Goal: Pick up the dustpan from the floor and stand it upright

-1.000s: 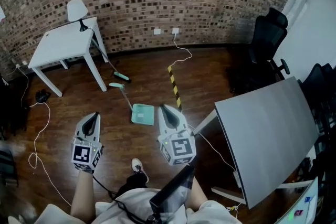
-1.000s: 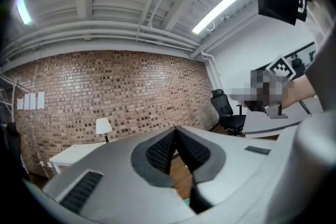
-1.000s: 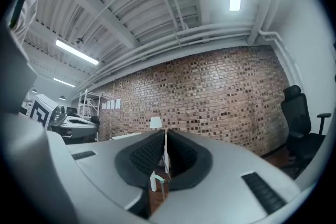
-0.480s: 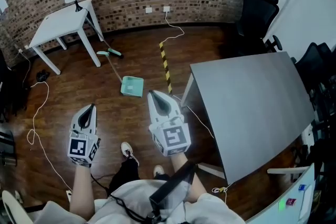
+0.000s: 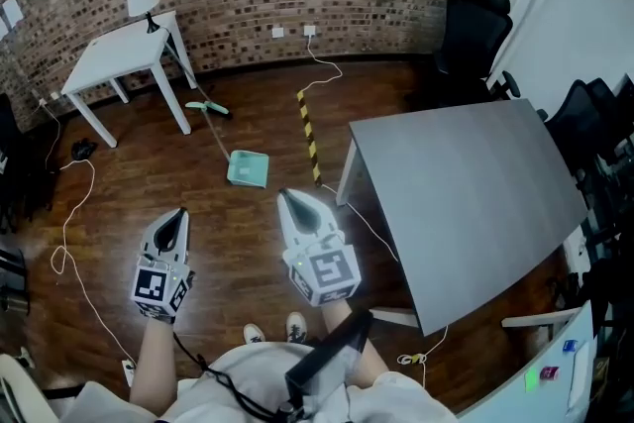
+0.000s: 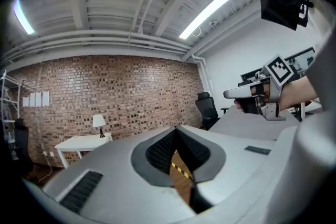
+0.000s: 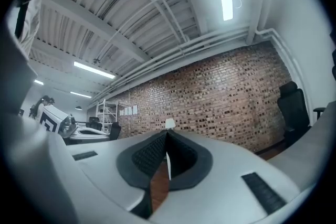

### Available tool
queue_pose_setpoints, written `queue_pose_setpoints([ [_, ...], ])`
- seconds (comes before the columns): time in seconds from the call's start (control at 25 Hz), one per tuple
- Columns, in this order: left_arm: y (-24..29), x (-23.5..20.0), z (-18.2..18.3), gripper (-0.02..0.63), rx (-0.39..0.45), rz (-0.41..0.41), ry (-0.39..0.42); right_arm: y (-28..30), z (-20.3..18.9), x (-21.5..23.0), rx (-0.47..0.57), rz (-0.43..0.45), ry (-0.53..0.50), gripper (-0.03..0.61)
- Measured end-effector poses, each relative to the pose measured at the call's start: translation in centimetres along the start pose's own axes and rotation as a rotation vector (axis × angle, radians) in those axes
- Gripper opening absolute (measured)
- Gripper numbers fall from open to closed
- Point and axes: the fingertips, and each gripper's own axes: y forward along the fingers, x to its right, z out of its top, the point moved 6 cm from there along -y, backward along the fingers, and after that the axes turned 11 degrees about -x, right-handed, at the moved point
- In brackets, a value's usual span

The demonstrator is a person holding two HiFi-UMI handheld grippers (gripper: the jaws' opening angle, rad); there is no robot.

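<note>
The teal dustpan lies flat on the dark wooden floor, and its long handle runs up and to the left toward a teal brush head. My left gripper hovers well short of it at the lower left, shut and empty. My right gripper hangs just below and right of the pan, clear of it, also shut with nothing between its jaws. In the left gripper view the jaws meet at the tips and the right gripper shows at the right. The right gripper view shows closed jaws too.
A white table with a lamp stands at the back left by the brick wall. A large grey table fills the right side, with black office chairs behind it. A yellow-black tape strip and a white cable lie on the floor.
The whole view has shifted as I moved. The dustpan now lies farther ahead of both grippers than a second ago. Both jaws stayed shut.
</note>
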Motion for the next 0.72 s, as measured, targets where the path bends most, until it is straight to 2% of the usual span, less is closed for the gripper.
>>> queue_pose_setpoints([
  [0.2,-1.3,-0.9,0.0,-0.009,0.012,0.009,0.000,-0.1,-0.1,-1.7,-0.025,-0.011,-0.007,-0.014],
  [0.44,-1.9,-2.0,-0.1,-0.009,0.011,-0.008,0.015,0.1,0.9,-3.4,-0.014,-0.054,-0.080,-0.014],
  [0.72,-2.4,-2.5,-0.6,-0.009,0.015,-0.027,0.012,-0.1,1.1,-4.3,-0.009,-0.066,-0.081,-0.014],
])
